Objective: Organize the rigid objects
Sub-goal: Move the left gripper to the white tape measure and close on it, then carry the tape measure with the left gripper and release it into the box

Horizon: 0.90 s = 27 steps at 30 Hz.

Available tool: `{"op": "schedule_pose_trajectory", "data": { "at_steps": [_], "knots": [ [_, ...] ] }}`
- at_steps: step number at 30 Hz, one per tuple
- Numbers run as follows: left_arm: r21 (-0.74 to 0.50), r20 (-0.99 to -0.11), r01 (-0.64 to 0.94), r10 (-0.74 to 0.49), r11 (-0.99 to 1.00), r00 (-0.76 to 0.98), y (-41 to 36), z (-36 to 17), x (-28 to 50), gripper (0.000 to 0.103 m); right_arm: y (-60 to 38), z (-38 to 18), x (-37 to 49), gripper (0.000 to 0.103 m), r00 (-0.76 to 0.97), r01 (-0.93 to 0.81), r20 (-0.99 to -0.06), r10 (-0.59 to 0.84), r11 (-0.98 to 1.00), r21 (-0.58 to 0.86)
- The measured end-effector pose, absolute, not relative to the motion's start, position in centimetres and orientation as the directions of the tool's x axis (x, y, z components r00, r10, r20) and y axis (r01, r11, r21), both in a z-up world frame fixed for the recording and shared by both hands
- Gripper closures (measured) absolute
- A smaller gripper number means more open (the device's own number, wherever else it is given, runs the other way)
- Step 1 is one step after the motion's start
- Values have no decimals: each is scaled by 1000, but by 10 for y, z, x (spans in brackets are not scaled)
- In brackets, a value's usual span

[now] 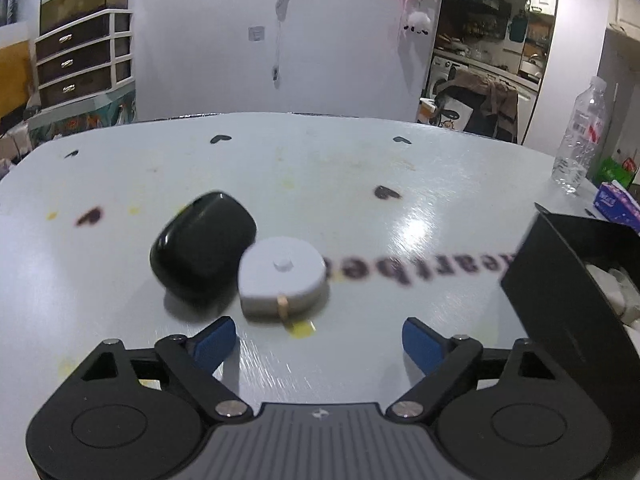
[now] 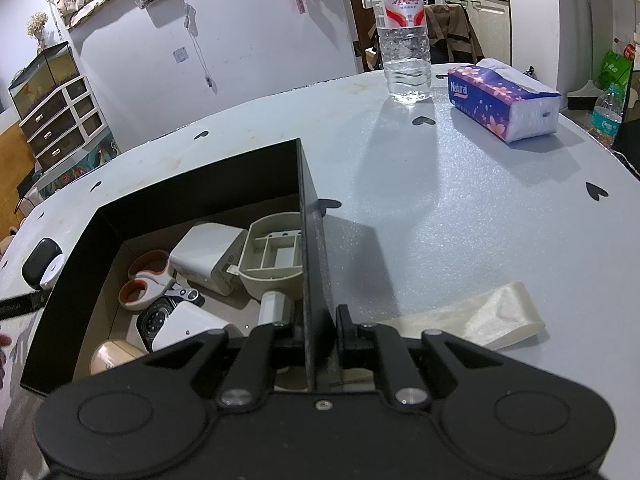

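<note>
- Left gripper [image 1: 316, 340] hangs wide open and empty, low over the table [image 1: 360, 168], its blue pads just short of two loose items.
- Nearest is the white round tape measure [image 1: 282, 278]: hard, light-looking, smooth shell, so pinch across its flat sides.
- Touching its left side, the black case [image 1: 203, 246] looks glossy and rounded, likely slippery; take its narrow width.
- Right gripper [image 2: 320, 332] is clamped on the black box [image 2: 200, 184] wall, steadying it, at the right.

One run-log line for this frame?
left hand-held gripper: open, facing black case, white disc | right hand-held gripper: shut on box wall
</note>
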<state>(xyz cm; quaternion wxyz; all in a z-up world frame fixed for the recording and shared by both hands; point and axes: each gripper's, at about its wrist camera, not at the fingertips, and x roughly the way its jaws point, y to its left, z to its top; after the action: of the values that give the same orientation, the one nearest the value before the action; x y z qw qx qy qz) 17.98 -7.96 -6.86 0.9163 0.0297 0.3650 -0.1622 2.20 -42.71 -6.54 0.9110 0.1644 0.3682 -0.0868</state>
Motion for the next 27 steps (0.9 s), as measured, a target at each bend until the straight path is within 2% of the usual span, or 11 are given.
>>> {"op": "schedule_pose_trajectory", "data": {
  "at_steps": [6, 8, 15, 23, 27],
  "knots": [
    [23, -695, 347, -234, 938, 680, -86, -65, 210, 38, -427, -66, 24, 91, 711, 283, -703, -39, 930, 235],
    [26, -698, 365, -244, 931, 673, -88, -64, 214, 50, -427, -66, 24, 91, 709, 285, -704, -39, 929, 235],
    [23, -689, 417, -288, 909, 665, -96, -53, 206, 50, -424, -64, 28, 91, 694, 289, -718, -52, 934, 212],
    [-12, -583, 628, -516, 778, 628, -130, 15, 164, 50, -425, -64, 28, 92, 690, 295, -722, -47, 929, 222],
    [-14, -577, 720, -594, 694, 561, -157, 28, 144, 50, -428, -64, 28, 94, 689, 299, -724, -43, 926, 230]
  ]
}}
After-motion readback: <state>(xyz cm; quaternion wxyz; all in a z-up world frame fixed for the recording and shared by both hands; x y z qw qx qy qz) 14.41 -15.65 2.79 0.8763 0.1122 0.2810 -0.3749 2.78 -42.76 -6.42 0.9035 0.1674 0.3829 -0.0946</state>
